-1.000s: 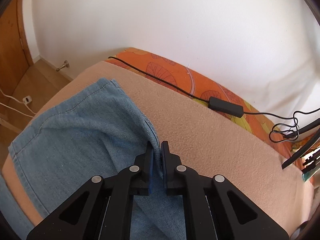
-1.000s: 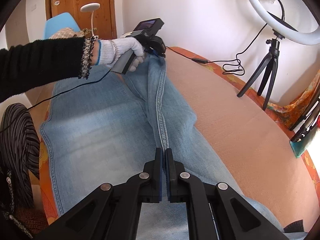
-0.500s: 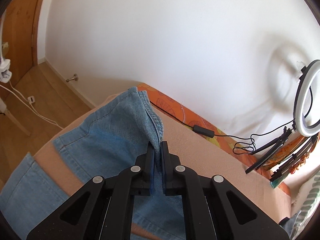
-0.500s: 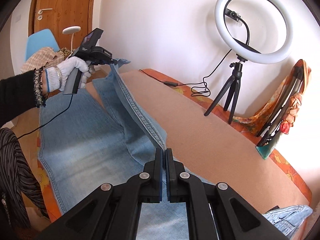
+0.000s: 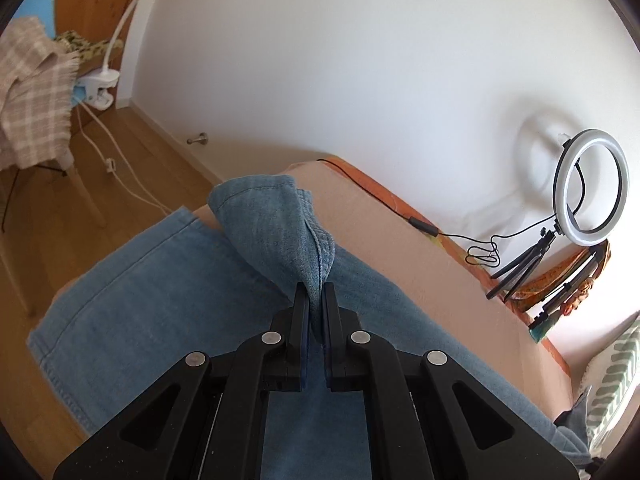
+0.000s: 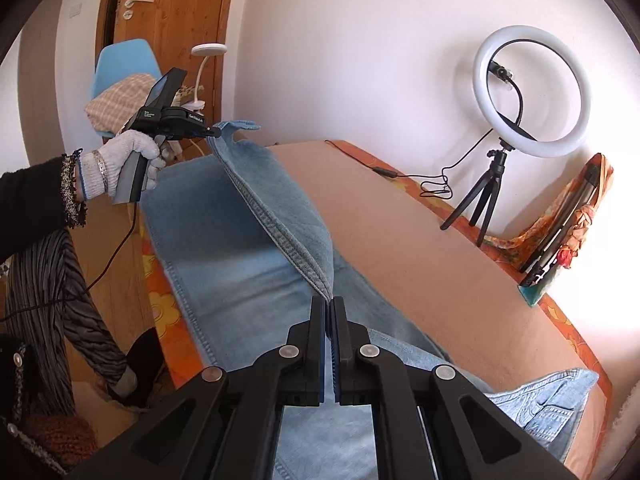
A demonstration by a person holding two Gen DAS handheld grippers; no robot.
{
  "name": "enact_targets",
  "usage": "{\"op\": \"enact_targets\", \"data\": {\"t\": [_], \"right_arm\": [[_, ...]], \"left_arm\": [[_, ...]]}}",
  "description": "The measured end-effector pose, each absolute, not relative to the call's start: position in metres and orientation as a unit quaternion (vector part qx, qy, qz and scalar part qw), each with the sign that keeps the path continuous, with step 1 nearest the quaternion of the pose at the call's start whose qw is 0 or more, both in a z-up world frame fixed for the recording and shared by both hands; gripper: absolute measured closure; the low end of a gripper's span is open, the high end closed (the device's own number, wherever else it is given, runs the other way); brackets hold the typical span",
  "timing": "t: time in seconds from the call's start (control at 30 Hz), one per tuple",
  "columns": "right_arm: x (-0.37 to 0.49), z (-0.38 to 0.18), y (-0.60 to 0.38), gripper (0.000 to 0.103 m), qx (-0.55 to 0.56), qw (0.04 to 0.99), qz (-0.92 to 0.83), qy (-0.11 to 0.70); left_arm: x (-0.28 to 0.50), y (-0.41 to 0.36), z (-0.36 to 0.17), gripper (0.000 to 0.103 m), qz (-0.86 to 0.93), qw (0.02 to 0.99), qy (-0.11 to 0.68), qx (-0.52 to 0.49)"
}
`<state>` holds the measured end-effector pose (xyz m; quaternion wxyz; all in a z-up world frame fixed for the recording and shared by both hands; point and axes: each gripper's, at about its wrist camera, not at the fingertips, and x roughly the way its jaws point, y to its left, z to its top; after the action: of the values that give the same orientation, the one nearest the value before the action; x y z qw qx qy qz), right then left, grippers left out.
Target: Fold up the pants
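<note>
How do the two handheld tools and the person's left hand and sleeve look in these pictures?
Both tools are matte black, each with two flat parallel fingers, angular linkage arms with triangular cutouts, and round silver pivot pins: left tool, right tool. From outside, the left tool has a grey handle, small white lettering and a thin black cable. The left hand wears a white knitted glove; the sleeve is black with a beaded cuff.

White walls (image 6: 360,40), wooden door (image 6: 180,20) and plank floor (image 5: 132,152), blue chair (image 6: 124,60) draped with a checked blanket (image 5: 32,92), clip lamp (image 5: 100,84) (white), lit ring light (image 6: 532,92) on a tripod, peach-covered bed (image 6: 420,248), bright daylight
</note>
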<state>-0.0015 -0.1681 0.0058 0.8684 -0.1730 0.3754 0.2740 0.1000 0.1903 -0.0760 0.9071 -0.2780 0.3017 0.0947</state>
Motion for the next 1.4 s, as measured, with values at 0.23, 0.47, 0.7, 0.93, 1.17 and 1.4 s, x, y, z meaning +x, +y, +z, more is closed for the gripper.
{"op": "enact_targets", "data": {"t": [0.23, 0.47, 0.7, 0.93, 1.17, 1.4], "right_arm": [[-0.042, -0.025, -0.154, 0.103, -0.181, 0.833, 0.297, 0.43], [-0.053, -0.054, -0.14, 0.103, -0.205, 0.802, 0.307, 0.47], [-0.037, -0.053, -0.139, 0.085, -0.182, 0.777, 0.329, 0.505], [0.008, -0.016, -0.109, 0.066, -0.118, 0.783, 0.383, 0.475], [0.092, -0.018, -0.035, 0.06, -0.083, 0.781, 0.418, 0.457], [0.169, -0.038, 0.037, 0.053, -0.077, 0.769, 0.439, 0.458]], "left_arm": [[0.046, 0.199, -0.117, 0.099, 0.11, 0.888, 0.318, -0.314], [0.029, 0.22, -0.134, 0.09, 0.137, 0.874, 0.332, -0.328], [0.025, 0.258, -0.137, 0.082, 0.165, 0.856, 0.337, -0.354], [0.038, 0.28, -0.153, 0.078, 0.151, 0.832, 0.369, -0.385], [0.037, 0.289, -0.155, 0.081, 0.14, 0.838, 0.349, -0.395], [0.031, 0.298, -0.157, 0.084, 0.14, 0.848, 0.331, -0.39]]}}
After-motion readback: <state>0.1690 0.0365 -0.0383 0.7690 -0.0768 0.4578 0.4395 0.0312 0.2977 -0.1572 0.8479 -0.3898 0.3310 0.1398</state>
